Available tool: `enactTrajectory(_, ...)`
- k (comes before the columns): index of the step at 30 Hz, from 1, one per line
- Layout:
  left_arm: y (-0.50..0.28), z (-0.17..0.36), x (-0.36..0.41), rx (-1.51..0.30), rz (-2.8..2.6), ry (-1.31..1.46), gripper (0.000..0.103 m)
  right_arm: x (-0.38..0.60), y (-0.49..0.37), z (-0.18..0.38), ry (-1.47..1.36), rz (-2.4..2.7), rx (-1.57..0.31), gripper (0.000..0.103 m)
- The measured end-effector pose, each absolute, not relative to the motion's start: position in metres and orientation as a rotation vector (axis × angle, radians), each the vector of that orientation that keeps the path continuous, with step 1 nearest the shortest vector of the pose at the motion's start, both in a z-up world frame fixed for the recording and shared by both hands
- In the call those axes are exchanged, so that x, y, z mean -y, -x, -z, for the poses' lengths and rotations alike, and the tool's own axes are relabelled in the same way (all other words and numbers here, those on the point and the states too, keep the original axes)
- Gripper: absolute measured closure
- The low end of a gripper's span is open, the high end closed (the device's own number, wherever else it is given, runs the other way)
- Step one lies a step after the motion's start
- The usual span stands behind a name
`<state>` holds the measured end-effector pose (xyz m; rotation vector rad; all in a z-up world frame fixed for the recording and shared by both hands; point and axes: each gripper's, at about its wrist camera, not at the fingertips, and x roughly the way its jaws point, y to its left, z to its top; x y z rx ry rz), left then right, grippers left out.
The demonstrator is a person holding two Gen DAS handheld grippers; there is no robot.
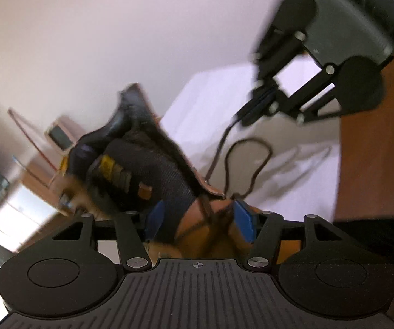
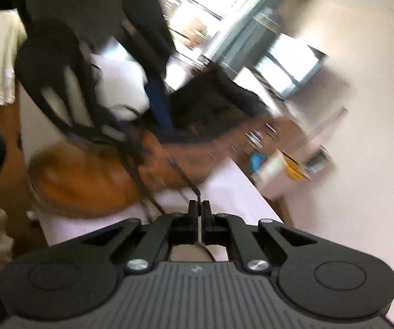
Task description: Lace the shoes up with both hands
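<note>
On the white table (image 1: 224,104), which takes up most of the scene, a tan boot (image 2: 87,181) lies tipped on its side, its dark mesh tongue (image 1: 153,170) and black padded collar (image 1: 120,120) splayed wide. Everything else sits around that boot. Both views are smeared with motion blur, so fine detail is hard to make out.

The left gripper (image 1: 199,219) is right up against the boot's throat, its blue-padded fingers (image 1: 243,222) spread apart on either side of the tongue base and the leather there; the jaws stand released, clamping nothing that I can see. From the right wrist view the same left gripper (image 2: 153,115) reaches down onto the boot from above.

The right gripper (image 2: 200,208) hangs just off the boot's side, above the table's edge. Its jaws are pinched together on the dark lace (image 2: 194,192), which runs from between the tips back to the boot's eyelets. In the left wrist view the right gripper (image 1: 254,109) sits beyond the boot's collar, the lace (image 1: 224,142) trailing down from it, with a slack loop (image 1: 251,161) lying on the white surface beside the boot.
</note>
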<state>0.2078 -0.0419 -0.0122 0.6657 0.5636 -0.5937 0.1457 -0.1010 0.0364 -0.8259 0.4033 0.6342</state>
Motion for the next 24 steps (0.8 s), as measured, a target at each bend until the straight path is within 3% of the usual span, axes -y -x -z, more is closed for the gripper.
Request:
enactTrajectory(5, -0.203, 0.003, -0.012, -0.568, 0.471, -0.557, 0.042, 0.173, -0.136, -0.029, 0.841, -0.295, -0.522, 0.101)
enactTrajectory(12, -0.218, 0.030, -0.068, -0.670, 0.302, -0.547, 0.043, 0.275, -0.121, -0.025, 0.818, 0.217, -0.636, 0.101)
enactTrajectory(24, -0.175, 0.030, -0.184, -0.772, -0.035, -0.437, 0.042, 0.232, -0.095, -0.026, 0.807, 0.069, -0.512, 0.101)
